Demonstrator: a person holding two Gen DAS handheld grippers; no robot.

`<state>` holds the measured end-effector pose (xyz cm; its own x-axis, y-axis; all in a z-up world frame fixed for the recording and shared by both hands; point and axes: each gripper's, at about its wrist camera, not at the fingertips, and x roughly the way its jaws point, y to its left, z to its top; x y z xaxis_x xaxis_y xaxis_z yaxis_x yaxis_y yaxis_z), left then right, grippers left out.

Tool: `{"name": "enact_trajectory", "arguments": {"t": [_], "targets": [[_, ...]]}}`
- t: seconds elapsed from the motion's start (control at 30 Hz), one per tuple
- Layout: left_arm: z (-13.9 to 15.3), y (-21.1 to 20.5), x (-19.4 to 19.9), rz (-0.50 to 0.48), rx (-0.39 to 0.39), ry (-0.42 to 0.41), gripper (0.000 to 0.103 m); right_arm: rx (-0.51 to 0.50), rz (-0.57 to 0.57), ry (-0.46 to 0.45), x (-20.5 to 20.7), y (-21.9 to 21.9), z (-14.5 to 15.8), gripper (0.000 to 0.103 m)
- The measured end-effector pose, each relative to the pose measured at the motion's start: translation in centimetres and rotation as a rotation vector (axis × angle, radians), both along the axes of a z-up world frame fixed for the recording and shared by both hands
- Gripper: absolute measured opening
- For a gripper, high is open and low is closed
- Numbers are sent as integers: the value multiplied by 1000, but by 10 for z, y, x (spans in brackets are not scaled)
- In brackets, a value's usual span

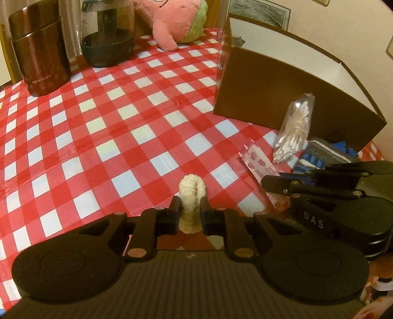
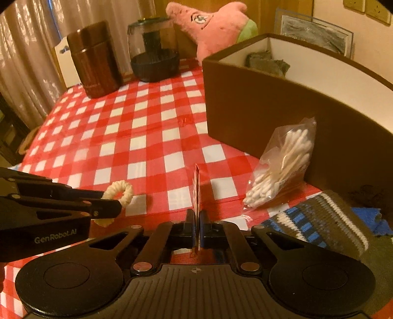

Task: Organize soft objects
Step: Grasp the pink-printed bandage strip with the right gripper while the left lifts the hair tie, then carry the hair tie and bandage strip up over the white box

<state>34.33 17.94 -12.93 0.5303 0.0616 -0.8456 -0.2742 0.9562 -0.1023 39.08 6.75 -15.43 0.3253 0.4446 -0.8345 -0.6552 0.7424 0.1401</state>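
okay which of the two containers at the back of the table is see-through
The glass jar with the dark base, standing right of the brown canister and beside the pink plush. The canister is opaque and glossy brown.

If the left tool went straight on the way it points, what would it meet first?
Probably only bare checkered tablecloth at first. The left tool, shut on a cream hair tie, points up the middle; far ahead sits the pink plush. Depth is unclear.

A table under a red-and-white checked cloth (image 2: 147, 137) carries a brown canister (image 2: 94, 57) and a dark-based glass jar (image 2: 154, 54) at its far edge, a pink plush (image 2: 211, 27) beside them, a brown box (image 2: 258, 98), a bag of cotton swabs (image 2: 282, 169) leaning on the box, and a striped knit piece (image 2: 319, 220) near the right edge
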Motion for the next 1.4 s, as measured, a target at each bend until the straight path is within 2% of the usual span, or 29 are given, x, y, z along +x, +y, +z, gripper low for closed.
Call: {"name": "enact_trajectory", "arguments": {"t": [0.47,0.77,1.1,1.4], "targets": [[40,-25,-2,-36,21,-61,15,93,-59,-21,-6,-42,43,3],[70,-57,13,-111,29,-136,15,159,-144,-58,-3,-84,77,3],[99,-96,57,-192,43,-215,15,208,-241,-138,24,-133,112,3],[113,-120,112,-229,57,-252,15,224,-297,-194,75,-164,128,3]]}}
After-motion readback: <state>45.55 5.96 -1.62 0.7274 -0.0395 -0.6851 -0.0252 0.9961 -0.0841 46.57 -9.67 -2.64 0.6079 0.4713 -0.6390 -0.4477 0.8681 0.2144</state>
